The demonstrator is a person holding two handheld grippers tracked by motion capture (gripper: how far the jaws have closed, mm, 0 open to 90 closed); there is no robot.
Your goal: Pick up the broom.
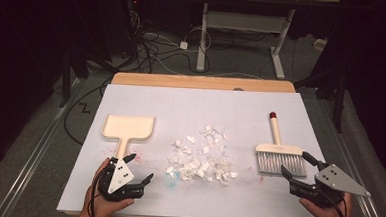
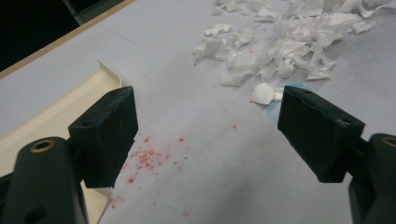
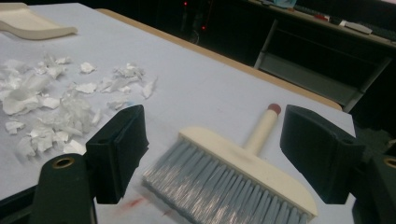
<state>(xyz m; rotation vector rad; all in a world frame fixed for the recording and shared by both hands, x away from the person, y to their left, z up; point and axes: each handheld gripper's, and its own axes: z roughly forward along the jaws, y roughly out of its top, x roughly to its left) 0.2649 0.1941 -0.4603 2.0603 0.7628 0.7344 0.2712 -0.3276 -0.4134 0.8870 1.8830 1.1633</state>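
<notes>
Left gripper [image 1: 144,169] held low at the near left of the table [image 1: 191,98], jaws spread wide and holding nothing, just beside the handle of the cream dustpan [image 1: 128,128]. Dustpan lay flat left of centre, pan end away from the person. Red specks [image 2: 149,156] scattered on the sheet between the left jaws. Heap of torn white paper scraps [image 1: 201,156] sat mid-table, between dustpan and brush. Right gripper [image 1: 295,164] hovered at the near right, jaws wide apart and empty, close to the grey bristles of the brush [image 1: 280,154]. Brush lay flat, red-tipped handle pointing to the far edge.
</notes>
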